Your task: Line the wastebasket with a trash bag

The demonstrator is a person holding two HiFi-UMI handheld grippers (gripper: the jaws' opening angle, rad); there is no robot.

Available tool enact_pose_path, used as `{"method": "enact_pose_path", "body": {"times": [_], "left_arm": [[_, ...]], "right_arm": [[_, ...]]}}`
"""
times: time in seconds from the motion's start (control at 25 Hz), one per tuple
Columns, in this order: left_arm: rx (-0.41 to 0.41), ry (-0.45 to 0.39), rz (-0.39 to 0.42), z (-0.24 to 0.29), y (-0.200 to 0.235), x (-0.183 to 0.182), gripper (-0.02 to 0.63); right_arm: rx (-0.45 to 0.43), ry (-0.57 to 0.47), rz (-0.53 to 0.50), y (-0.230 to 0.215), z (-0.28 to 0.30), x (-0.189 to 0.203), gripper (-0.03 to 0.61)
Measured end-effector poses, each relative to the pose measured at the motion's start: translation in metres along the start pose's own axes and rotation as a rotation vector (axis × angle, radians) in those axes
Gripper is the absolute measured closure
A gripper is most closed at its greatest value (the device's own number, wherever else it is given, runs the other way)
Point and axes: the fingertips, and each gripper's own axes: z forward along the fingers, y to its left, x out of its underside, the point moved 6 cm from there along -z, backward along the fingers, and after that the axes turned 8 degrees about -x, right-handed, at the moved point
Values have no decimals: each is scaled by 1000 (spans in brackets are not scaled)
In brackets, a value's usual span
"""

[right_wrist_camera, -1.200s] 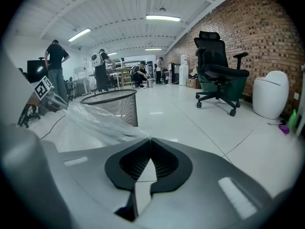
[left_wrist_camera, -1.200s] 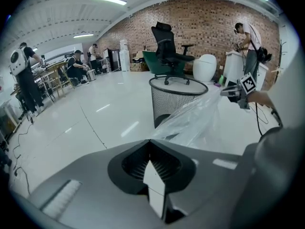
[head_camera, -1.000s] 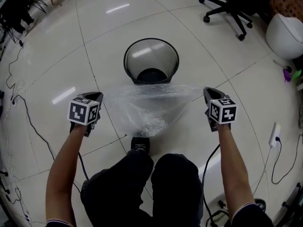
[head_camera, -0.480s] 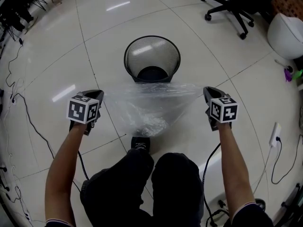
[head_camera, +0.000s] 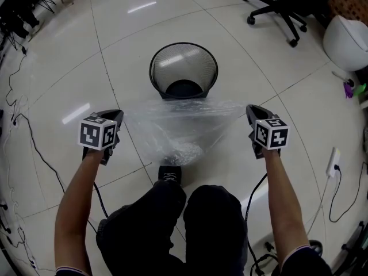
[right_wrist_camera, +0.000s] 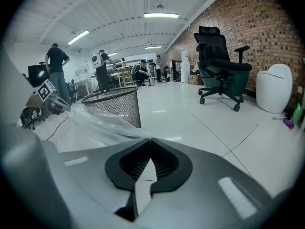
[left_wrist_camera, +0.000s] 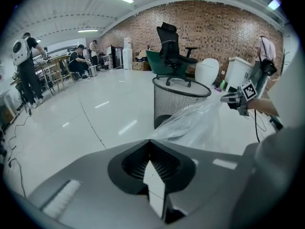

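Noting clearances first: the wastebasket (head_camera: 184,71) stands alone on the tiled floor (head_camera: 115,45), with bare tile to its left, right and far side. Loose cables (head_camera: 23,125) trail along the left edge of the floor. An office chair (head_camera: 282,7) and a white rounded bin (head_camera: 345,42) sit well apart at the far right. On the near side are the person's knees and a shoe (head_camera: 169,174). Count: one black mesh wastebasket, upright with its mouth open; one clear trash bag (head_camera: 178,134); two claws; one office chair. The bag is spread just near of the wastebasket, its top edge pulled into a nearly straight line from claw to claw. Its body sags to a crumpled point just above the shoe; contact with the floor cannot be judged. The left claw (head_camera: 118,115) is closed, tips together, pinching the bag's left corner. The right claw (head_camera: 250,109) is likewise closed, clamped on the right corner. Both claws are level with each other, well apart and to either side of the wastebasket.
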Motion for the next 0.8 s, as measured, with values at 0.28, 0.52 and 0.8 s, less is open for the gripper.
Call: {"method": "enact_pose_path", "body": {"times": [0.28, 0.52, 0.8], "left_arm": [[3, -4, 1, -2, 1, -2, 601], [3, -35, -31, -9, 4, -7, 601], [-21, -101, -1, -27, 4, -23, 601]], "right_arm": [[-39, -36, 25, 6, -1, -3, 529], [-13, -76, 15, 4, -13, -6, 577], [6, -121, -3, 8, -26, -22, 577]]}}
